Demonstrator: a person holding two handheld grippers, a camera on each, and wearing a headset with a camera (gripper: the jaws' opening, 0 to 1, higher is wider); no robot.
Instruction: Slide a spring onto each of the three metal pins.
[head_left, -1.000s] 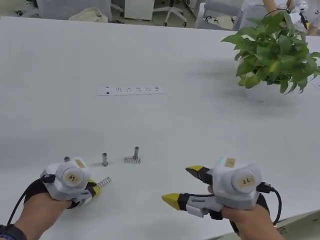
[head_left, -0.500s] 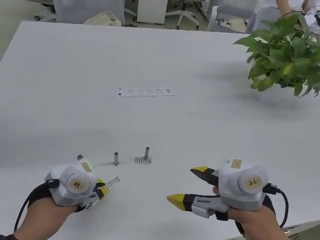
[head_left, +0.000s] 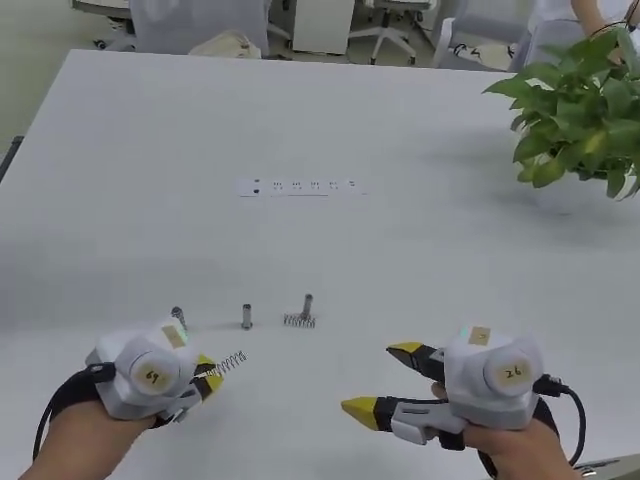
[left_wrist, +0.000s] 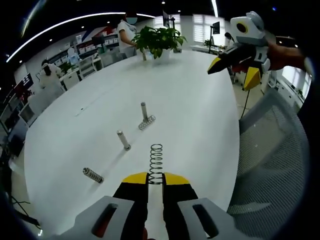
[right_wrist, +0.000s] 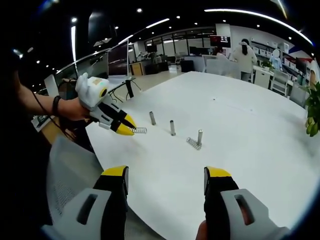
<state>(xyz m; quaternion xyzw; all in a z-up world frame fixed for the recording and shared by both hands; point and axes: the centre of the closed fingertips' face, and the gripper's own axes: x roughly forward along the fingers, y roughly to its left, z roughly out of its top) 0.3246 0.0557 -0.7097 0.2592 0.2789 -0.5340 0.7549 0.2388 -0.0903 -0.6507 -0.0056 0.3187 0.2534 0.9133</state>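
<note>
Three short metal pins stand in a row on the white table: a left pin, a middle pin and a right pin. A loose spring lies at the right pin's foot. In the left gripper view the left pin looks ribbed, as if a spring sits on it. My left gripper is shut on another spring, which sticks out past its yellow tips, just short of the pins. My right gripper hovers open to the right with nothing in it.
A white power strip lies flat mid-table, beyond the pins. A potted green plant stands at the far right. Office chairs line the far edge, and a mesh chair sits by the near edge.
The head camera has shifted, so the whole scene sits further right in the picture. Both grippers keep nearly the same places relative to the pins; the left still holds its spring.
</note>
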